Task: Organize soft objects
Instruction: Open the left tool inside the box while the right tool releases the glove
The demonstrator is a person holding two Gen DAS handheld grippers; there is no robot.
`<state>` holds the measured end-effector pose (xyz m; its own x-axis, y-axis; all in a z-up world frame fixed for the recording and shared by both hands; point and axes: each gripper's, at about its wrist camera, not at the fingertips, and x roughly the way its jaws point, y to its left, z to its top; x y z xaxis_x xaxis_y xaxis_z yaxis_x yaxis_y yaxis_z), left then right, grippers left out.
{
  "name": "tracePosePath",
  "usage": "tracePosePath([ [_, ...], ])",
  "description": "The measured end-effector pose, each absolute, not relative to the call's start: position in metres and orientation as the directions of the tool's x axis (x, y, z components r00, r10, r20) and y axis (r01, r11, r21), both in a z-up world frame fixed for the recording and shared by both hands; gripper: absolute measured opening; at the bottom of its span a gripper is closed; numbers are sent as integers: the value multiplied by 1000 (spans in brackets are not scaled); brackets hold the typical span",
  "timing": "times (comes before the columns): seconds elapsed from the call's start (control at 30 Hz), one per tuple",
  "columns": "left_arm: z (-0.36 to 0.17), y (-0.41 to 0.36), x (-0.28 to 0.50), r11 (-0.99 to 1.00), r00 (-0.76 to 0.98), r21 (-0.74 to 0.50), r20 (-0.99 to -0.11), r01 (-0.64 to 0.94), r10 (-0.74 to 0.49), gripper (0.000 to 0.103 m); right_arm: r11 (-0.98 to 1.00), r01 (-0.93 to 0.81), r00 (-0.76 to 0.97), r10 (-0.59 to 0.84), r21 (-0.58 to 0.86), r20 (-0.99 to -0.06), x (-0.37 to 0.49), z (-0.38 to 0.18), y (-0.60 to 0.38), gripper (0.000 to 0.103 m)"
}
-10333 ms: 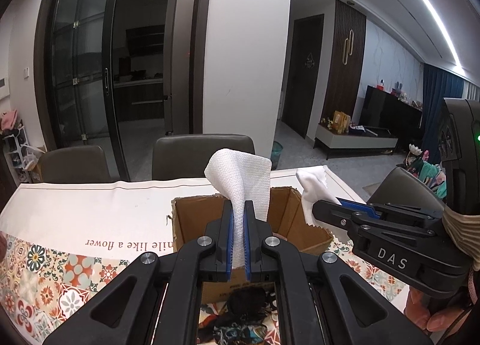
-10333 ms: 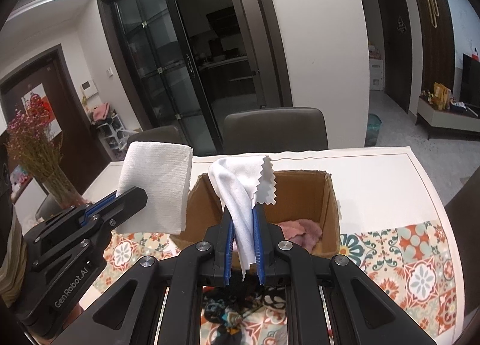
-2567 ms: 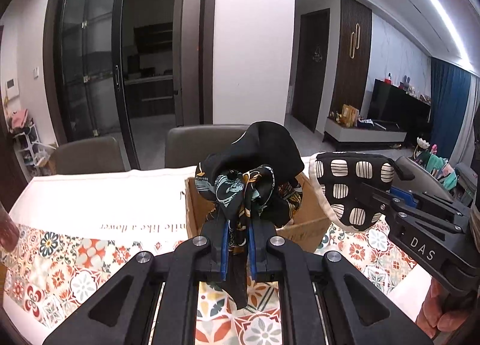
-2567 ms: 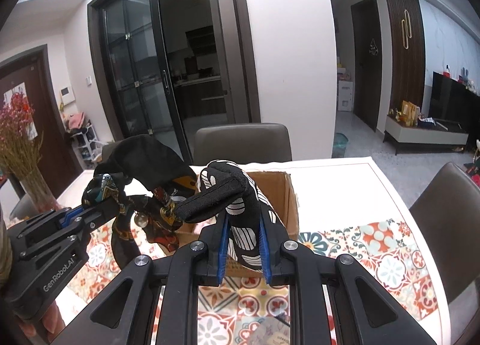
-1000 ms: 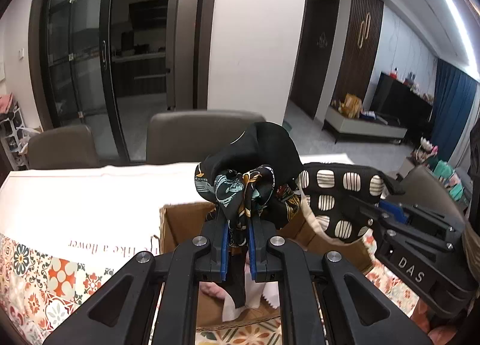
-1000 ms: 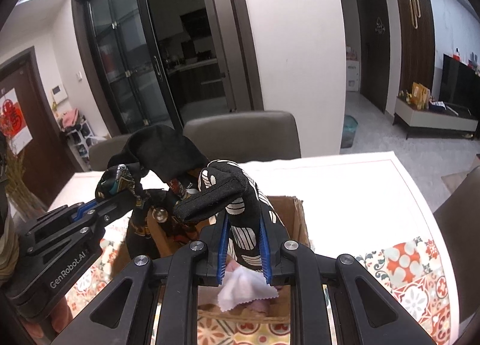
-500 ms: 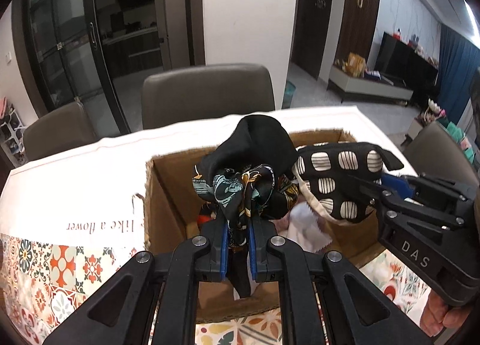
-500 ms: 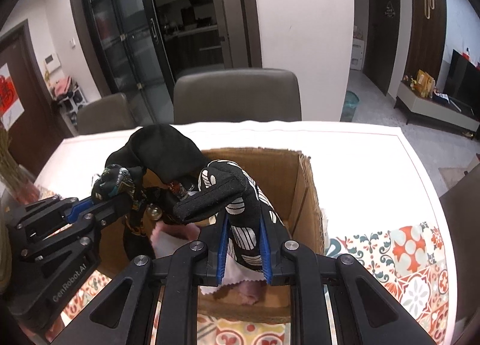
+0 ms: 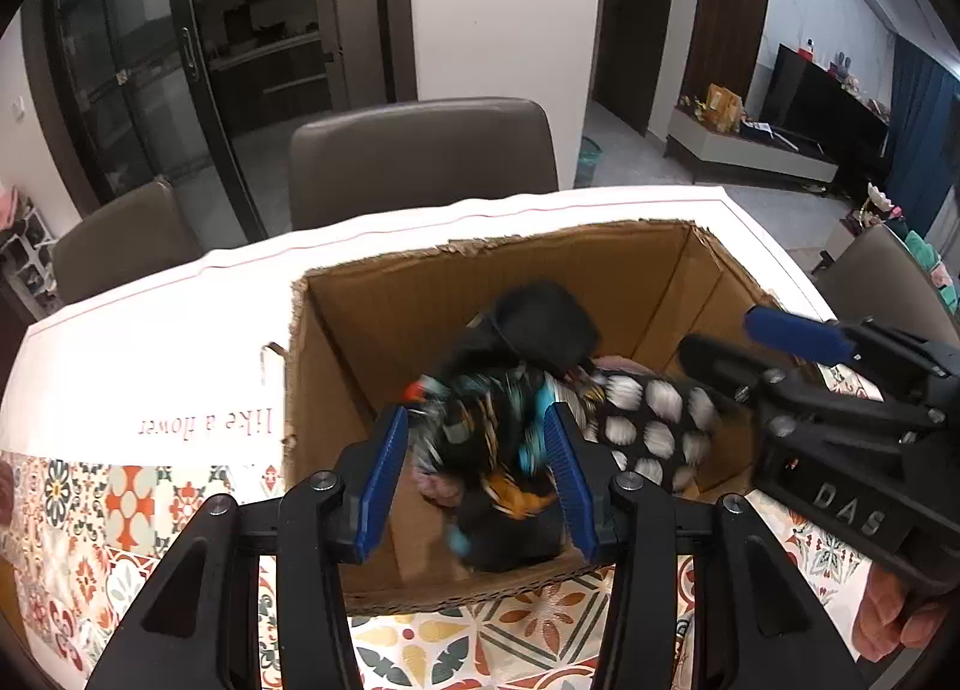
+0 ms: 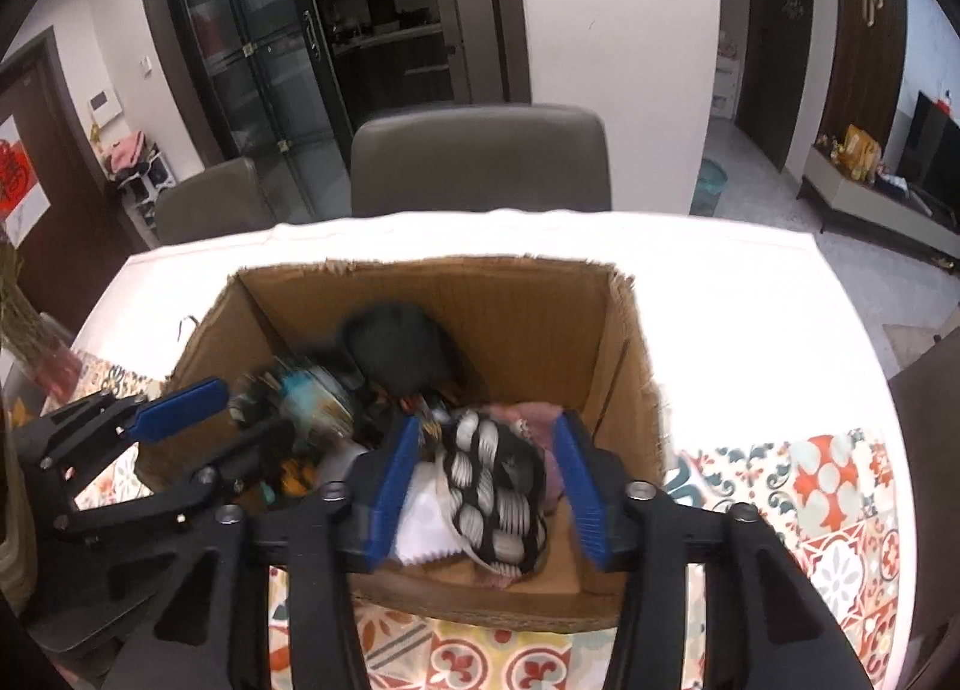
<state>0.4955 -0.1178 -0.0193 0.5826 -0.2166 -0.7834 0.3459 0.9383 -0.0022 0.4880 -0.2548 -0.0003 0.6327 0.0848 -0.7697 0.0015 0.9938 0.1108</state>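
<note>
An open cardboard box stands on the table. Over it my left gripper is opening, and the black patterned scarf drops, blurred, between its blue pads without being pressed. My right gripper is opening too; the black cloth with white spots lies loose between its pads above the box. Pink and white cloths lie deeper in the box. Each gripper shows in the other's view, the right gripper and the left gripper.
The table has a white runner with lettering and a tiled-pattern cloth. Brown chairs stand behind it. A vase of dried flowers is at the far left edge. A hand grips the right tool.
Both grippers went from shut to open over the box. The scarf and the spotted cloth left the pads and are falling into the box.
</note>
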Motion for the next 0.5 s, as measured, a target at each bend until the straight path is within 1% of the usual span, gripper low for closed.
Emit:
tracePosePath([
  [0.17, -10, -113, 488, 945, 606, 12, -770, 326, -200, 50, 993, 23, 663, 71, 115, -746, 478, 14, -259, 50],
  [0.3, 3, -109, 473, 948, 638, 14, -743, 318, -203, 53, 993, 39, 679, 57, 114, -732, 466, 24, -260, 50],
  [0.5, 20, -103, 446, 959, 679, 23, -711, 281, -182, 55, 992, 42, 695, 55, 117, -717, 444, 30, -259, 50],
])
